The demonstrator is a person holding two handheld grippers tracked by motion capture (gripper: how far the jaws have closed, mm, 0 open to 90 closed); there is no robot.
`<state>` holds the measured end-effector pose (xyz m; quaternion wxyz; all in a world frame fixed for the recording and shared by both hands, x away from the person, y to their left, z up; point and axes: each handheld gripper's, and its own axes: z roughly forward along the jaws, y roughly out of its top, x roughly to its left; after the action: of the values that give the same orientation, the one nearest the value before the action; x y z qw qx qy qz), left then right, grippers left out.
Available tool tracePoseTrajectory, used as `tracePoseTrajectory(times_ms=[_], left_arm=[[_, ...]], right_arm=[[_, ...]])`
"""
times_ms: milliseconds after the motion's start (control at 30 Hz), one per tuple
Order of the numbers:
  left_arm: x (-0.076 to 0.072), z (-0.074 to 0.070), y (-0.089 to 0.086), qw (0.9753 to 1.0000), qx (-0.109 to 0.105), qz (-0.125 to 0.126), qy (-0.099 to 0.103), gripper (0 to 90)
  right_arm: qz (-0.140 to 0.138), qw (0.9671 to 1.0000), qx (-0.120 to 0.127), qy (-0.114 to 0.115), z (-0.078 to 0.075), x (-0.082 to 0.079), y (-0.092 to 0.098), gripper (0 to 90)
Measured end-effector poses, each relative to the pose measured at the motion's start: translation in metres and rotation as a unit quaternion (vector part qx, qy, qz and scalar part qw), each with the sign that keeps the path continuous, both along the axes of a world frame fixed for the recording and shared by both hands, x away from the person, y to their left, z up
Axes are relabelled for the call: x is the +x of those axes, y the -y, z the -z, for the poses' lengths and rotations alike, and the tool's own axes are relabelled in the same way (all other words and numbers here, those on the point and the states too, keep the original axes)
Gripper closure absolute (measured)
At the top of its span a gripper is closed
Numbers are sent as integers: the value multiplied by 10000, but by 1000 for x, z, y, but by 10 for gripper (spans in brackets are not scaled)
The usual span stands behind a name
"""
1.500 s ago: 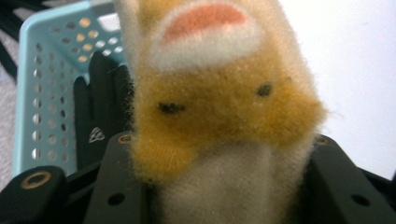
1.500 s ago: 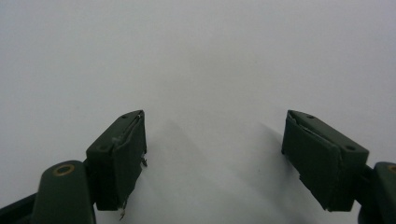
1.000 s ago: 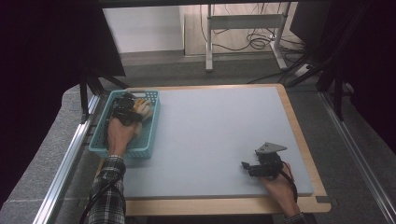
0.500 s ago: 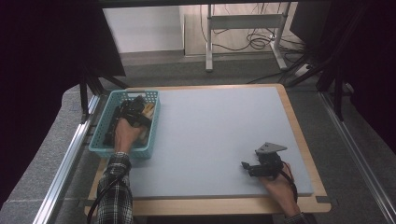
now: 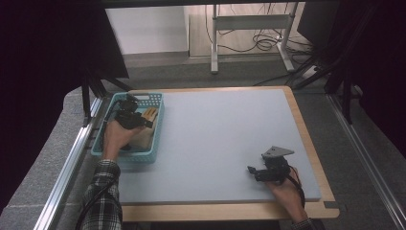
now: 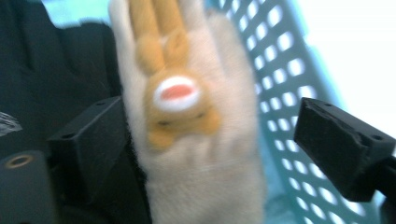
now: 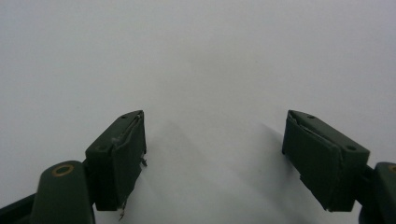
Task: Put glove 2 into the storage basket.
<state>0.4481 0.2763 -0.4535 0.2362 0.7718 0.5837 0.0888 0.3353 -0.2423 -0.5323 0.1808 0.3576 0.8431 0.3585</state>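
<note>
Inside teal basket (image 5: 158, 125) at worktop (image 5: 225, 139) left edge: left hand-held gripper (image 6: 205, 154), jaws wide apart, straddling cream plush toy (image 6: 187, 116), left jaw touching it. Left gripper view reveals toy's orange face. Right hand-held gripper (image 5: 252, 172) rests on worktop, jaws apart, empty.

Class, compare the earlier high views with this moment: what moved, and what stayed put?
The left tongs pushed slightly deeper into the blue basket, open around the plush toy, not closed on it. The right tongs stayed open and resting on the grey mat; the basket stayed put.
</note>
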Motion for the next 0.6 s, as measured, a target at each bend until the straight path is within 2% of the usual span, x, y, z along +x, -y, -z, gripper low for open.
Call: tracePoseTrajectory(times_ms=[67,133,167,233,267,300,367,467,600], left_arm=[[-3,-7,-3,9997,108,-128,163,226],[-4,-10,-7,9990,230,-264,294,378],[-5,-10,-9,9985,306,-337,302,506],[-3,-4,-13,9965,583,-536,249,676],[-2,-1,-14,9956,686,-597,224,790],[-1,4,-16,9950,743,-651,168,846],[3,16,-21,9951,687,-718,13,900],[9,32,-21,9944,698,-770,-181,900],[14,40,-14,9954,591,-712,-237,900]], right_arm=[[0,10000,-2,2,0,0,0,211],[1,10000,-3,0,0,0,0,211],[1,10000,-5,3,0,0,0,211],[1,10000,-2,1,0,0,0,211],[1,10000,-3,2,0,0,0,211],[1,10000,-3,3,0,0,0,211],[1,10000,-1,2,0,0,0,211],[5,10000,1,-2,0,0,0,211],[4,10000,2,1,0,0,0,211]])
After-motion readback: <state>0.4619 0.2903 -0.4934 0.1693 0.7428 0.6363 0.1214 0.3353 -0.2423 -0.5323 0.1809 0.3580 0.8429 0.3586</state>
